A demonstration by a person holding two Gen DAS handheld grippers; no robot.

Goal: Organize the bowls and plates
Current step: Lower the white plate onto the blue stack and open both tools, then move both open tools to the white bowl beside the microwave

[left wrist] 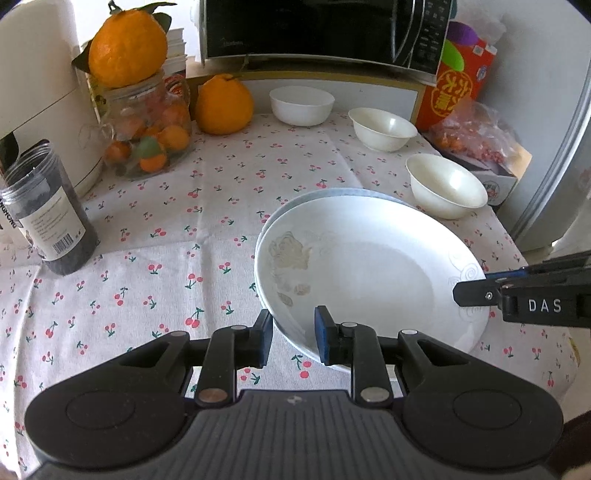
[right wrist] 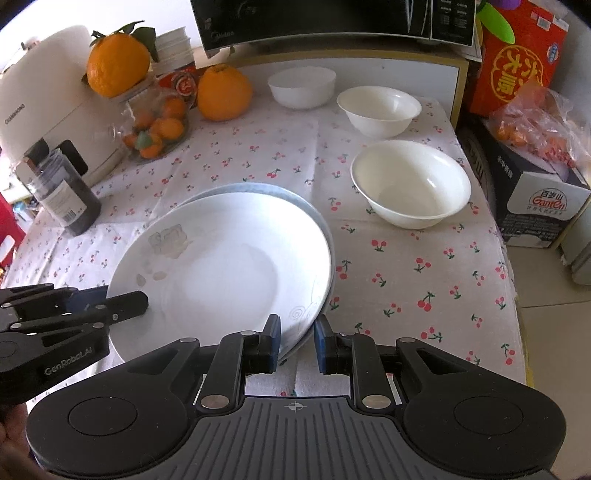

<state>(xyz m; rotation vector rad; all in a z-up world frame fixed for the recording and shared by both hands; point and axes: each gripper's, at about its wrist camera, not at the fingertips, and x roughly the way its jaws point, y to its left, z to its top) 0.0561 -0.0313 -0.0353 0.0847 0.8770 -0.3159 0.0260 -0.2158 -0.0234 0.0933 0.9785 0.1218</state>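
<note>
A white plate with a faint flower print [left wrist: 369,269] [right wrist: 221,262] lies on top of a blue-rimmed plate [left wrist: 332,192] [right wrist: 258,188] on the cherry-print tablecloth. My left gripper [left wrist: 293,338] straddles the stack's near-left rim with its jaws slightly apart. My right gripper [right wrist: 297,338] straddles the near-right rim the same way; it enters the left wrist view from the right [left wrist: 476,291]. Three white bowls stand behind: near [left wrist: 445,184] [right wrist: 410,182], middle [left wrist: 382,127] [right wrist: 378,109], far [left wrist: 301,103] [right wrist: 301,86].
A dark jar [left wrist: 50,214] [right wrist: 62,195] stands at left beside a white appliance [left wrist: 40,85]. A glass jar of fruit [left wrist: 147,129] with an orange on top, a loose orange [left wrist: 223,105], a microwave [left wrist: 325,29], a red box [right wrist: 517,59] and a bagged carton [right wrist: 535,184] ring the table.
</note>
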